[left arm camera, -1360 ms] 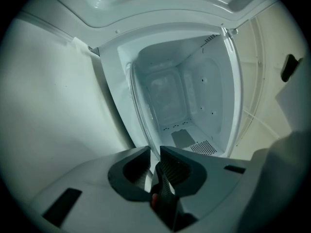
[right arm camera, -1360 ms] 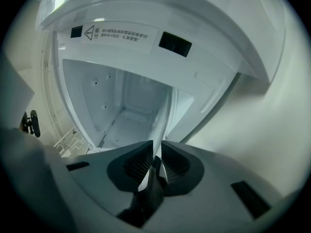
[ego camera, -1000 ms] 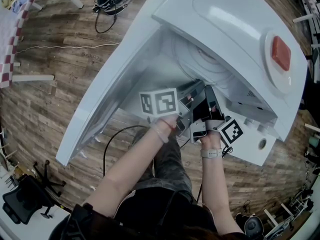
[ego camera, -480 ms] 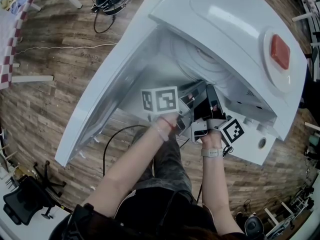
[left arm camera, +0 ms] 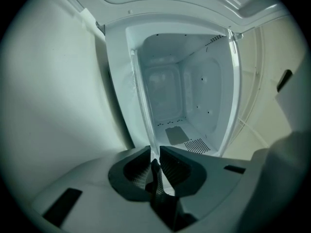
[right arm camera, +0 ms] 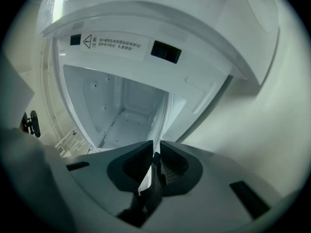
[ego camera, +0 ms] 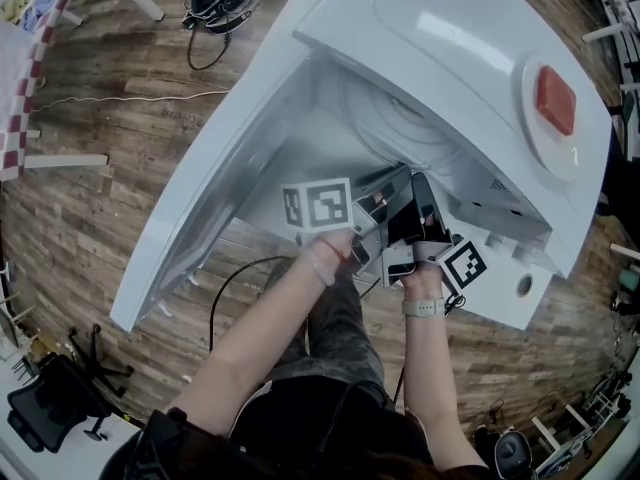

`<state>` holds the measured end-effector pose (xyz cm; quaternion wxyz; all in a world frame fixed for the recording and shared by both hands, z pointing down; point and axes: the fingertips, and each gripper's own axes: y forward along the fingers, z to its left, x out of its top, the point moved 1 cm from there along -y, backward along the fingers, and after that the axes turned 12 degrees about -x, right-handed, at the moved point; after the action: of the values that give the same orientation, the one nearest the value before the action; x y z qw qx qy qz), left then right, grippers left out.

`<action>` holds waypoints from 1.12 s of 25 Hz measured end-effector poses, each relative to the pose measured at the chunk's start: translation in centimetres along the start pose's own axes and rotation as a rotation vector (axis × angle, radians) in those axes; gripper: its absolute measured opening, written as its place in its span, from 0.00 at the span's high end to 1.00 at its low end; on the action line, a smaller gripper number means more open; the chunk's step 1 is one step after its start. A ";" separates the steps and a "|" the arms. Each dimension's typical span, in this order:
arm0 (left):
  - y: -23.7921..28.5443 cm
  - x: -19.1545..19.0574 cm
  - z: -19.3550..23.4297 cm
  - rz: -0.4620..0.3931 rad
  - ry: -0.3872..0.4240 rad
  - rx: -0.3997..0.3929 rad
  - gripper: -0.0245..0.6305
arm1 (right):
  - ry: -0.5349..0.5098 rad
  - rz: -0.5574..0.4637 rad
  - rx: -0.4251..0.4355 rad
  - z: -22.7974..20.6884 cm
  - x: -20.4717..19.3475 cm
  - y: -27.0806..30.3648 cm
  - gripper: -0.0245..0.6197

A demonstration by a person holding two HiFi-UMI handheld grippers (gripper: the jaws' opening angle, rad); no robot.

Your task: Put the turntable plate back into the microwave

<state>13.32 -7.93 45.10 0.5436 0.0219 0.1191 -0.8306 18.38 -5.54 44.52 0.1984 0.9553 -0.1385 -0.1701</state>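
Note:
A white microwave point(ego camera: 470, 38) stands with its door point(ego camera: 200, 178) swung open to the left. The clear glass turntable plate point(ego camera: 395, 118) hangs in the cavity mouth, its rings faintly showing. My left gripper point(ego camera: 392, 176) and right gripper point(ego camera: 418, 184) sit side by side at the plate's near rim. In the left gripper view the plate's rim point(left arm camera: 146, 115) runs edge-on as a thin line into the left gripper point(left arm camera: 154, 152), which is shut on it. The right gripper point(right arm camera: 156, 147) is likewise shut on the plate's rim point(right arm camera: 164, 120). Beyond lies the bare white cavity point(left arm camera: 180, 91).
A white round object with a red piece point(ego camera: 555, 98) sits on the microwave's top. Wooden floor point(ego camera: 120, 148) surrounds it, with cables point(ego camera: 215, 8) at the back, a checked cloth point(ego camera: 20, 88) at the far left and an office chair point(ego camera: 50, 408) at the lower left.
Almost nothing differs: both grippers stay clamped on the plate at the cavity mouth, and the picture has only drifted a little.

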 end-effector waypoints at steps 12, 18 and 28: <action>-2.1 -1.4 -2.0 -0.022 0.058 -0.026 0.89 | -0.095 0.034 0.032 0.9 -1.9 -1.8 0.89; -3.1 -1.3 -4.2 0.011 0.232 -0.028 0.92 | -0.360 0.034 0.064 3.4 -2.8 -3.1 0.92; -4.9 -1.2 -7.0 0.060 0.444 0.000 0.94 | -0.619 0.055 0.097 5.4 -5.2 -5.3 0.93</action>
<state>8.73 -3.41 39.39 0.5285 0.2078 0.2351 -0.7888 12.63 -0.96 39.02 0.1056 0.8624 -0.2263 -0.4404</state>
